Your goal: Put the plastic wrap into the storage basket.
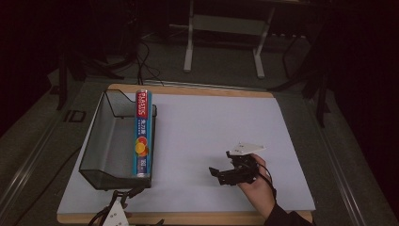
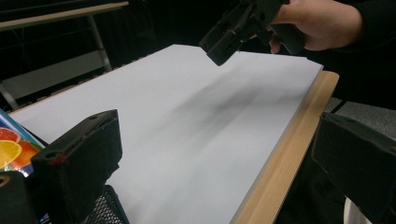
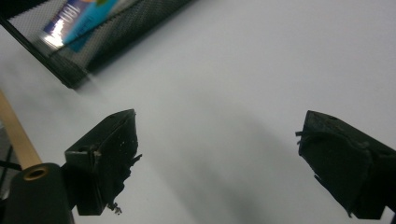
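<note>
Item: long box, red at the far end, blue with fruit pictures toward the near end. It looks like a carton of kitchen wrap.

Location: it lies lengthwise in the black mesh tray, against the tray's right wall, on the left part of the white sheet that covers the table. Its far end sticks up past the tray's rim.

Handling, as a judgement: you should find it light and stiff along its length, but the thin card walls would dent under a hard squeeze. The glossy print may be slippery. Take it across the narrow width near the middle, or at the raised far end where the mesh leaves room for a jaw.

Your right gripper: jaws wide apart with nothing between them, low over the bare sheet on the near right, pointing left toward the tray and well apart from the box.

Your left gripper: at the near edge, just beside the tray's near corner. In the left gripper view its jaws stand apart and empty, with the box's fruit print close by.
</note>
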The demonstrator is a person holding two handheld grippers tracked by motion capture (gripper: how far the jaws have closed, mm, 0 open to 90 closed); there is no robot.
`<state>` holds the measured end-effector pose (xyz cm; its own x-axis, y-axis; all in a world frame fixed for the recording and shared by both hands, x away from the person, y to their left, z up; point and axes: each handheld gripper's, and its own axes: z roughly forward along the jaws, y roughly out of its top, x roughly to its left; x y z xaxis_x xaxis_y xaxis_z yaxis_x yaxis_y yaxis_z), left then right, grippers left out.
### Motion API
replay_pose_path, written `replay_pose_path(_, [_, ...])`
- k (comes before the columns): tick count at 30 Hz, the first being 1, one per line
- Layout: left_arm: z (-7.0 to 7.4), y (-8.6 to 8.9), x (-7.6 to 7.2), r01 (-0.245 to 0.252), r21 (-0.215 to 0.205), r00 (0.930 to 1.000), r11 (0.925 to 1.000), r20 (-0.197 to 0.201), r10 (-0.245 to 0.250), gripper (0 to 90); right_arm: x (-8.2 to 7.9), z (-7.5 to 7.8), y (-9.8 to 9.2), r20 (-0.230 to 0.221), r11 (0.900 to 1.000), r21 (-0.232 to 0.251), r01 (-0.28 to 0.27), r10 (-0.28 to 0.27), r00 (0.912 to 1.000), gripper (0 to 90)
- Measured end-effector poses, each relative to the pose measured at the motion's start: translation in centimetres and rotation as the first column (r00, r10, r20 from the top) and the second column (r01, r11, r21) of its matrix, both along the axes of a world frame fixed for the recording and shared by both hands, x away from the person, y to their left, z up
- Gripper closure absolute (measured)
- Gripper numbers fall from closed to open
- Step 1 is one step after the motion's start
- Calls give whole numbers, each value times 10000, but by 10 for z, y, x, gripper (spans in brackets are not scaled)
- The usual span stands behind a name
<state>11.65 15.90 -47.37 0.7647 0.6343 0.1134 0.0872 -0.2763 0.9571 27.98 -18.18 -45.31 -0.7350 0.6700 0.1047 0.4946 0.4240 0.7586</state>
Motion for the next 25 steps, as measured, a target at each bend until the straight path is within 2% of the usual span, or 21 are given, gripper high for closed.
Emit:
replay_pose_path(1, [0, 0, 0, -12, 4, 10000, 10000, 6, 12, 25, -1, -1, -2, 73, 10000, -41, 28, -28, 10000, 115])
replay_pose_path(5, [0, 0, 0, -21, 3, 10000, 10000, -20, 21, 25, -6, -7, -14, 266, 9989, 299, 347, -355, 9990, 123])
replay_pose_path(7, [0, 0, 0, -10, 18, 10000, 10000, -11, 10, 25, -6, -8, -15, 231, 9990, 245, 377, -383, 9990, 123])
replay_pose_path(9, [0, 0, 0, -5, 29, 10000, 10000, 11, 5, 25, -7, -12, -18, 410, 9984, 370, 431, -446, 9982, 123])
replay_pose_path(13, [0, 1, 0, 12, 17, 10000, 10000, 16, -12, 25, -5, -13, -19, 366, 9978, 398, 529, -544, 9979, 123])
replay_pose_path(14, [0, 1, 0, 13, 10, 10000, 10000, 8, -13, 25, -4, -16, -18, 350, 9984, 238, 508, -516, 9981, 123])
replay_pose_path(21, [0, 1, 0, 77, 56, 10000, 10000, 0, -77, 25, -1, -26, -16, 234, 9989, -52, 458, -457, 9987, 123])
replay_pose_path(25, [0, 1, 0, 86, 76, 10000, 9999, -21, -86, 25, 0, -28, -17, 212, 9989, -64, 469, -467, 9987, 123])
